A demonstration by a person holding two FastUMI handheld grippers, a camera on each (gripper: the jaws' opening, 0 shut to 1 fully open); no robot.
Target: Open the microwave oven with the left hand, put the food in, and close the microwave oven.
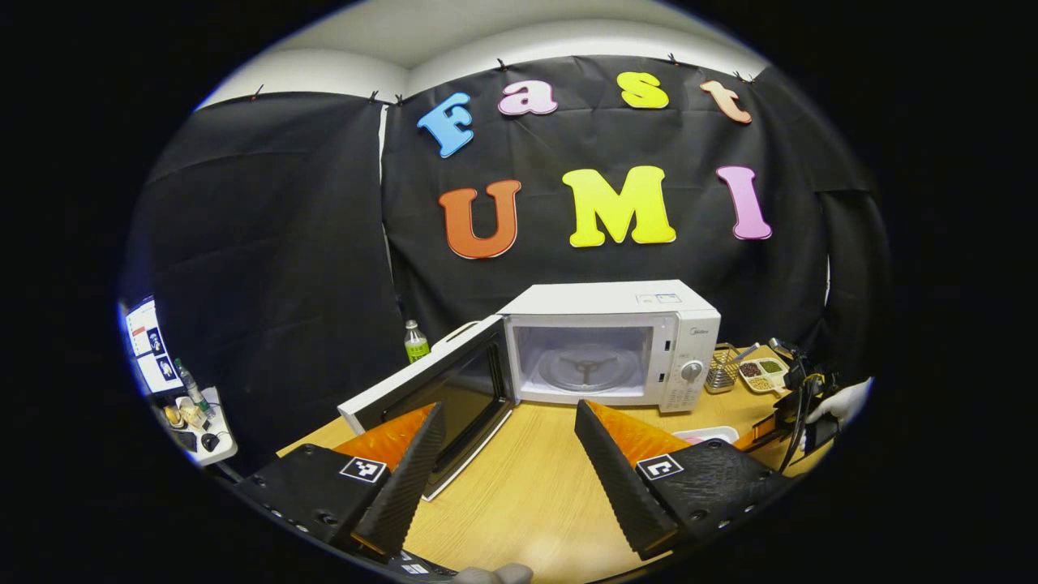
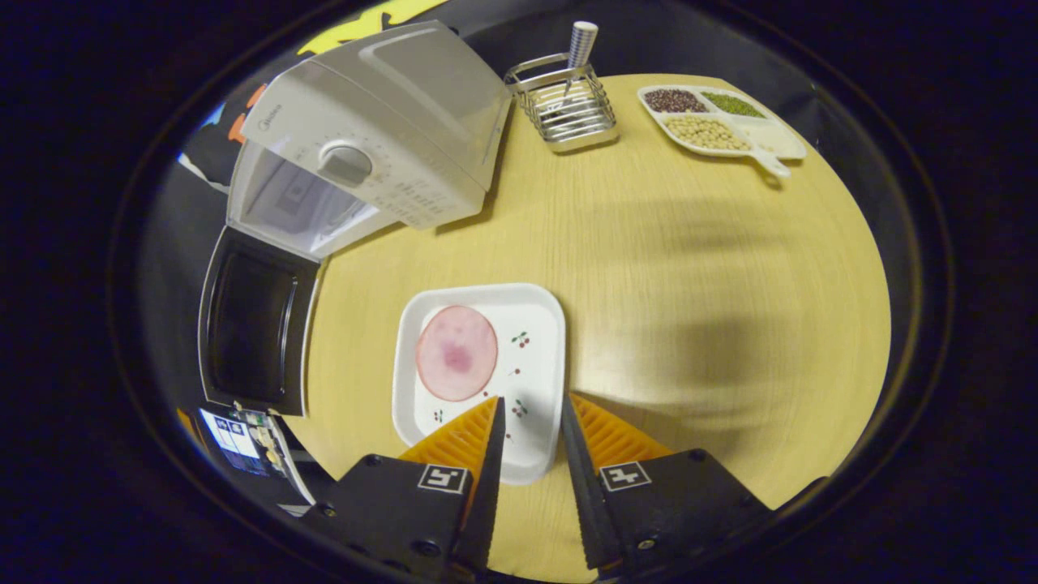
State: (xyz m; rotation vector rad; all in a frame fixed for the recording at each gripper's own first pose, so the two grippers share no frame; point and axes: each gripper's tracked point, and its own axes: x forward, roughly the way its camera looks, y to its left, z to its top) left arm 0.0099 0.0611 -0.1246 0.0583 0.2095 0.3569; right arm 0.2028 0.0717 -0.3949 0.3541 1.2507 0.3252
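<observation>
Microwave [image 1: 608, 345] stands on the wooden surface [image 1: 535, 478] with its door [image 1: 438, 393] swung wide and the turntable bare inside. Left tongs [image 1: 509, 422] hang spread in front of it, touching nothing. In the right gripper view, a white plate [image 2: 531, 324] with 1 round pink slice of ham [image 2: 456, 353] lies near the open door. Right tongs [image 2: 531, 414] are narrowly parted over the plate's near edge; whether they pinch it cannot be told. A wire rack [image 2: 568, 109] and a tray [image 2: 778, 142] of beans sit beyond.
</observation>
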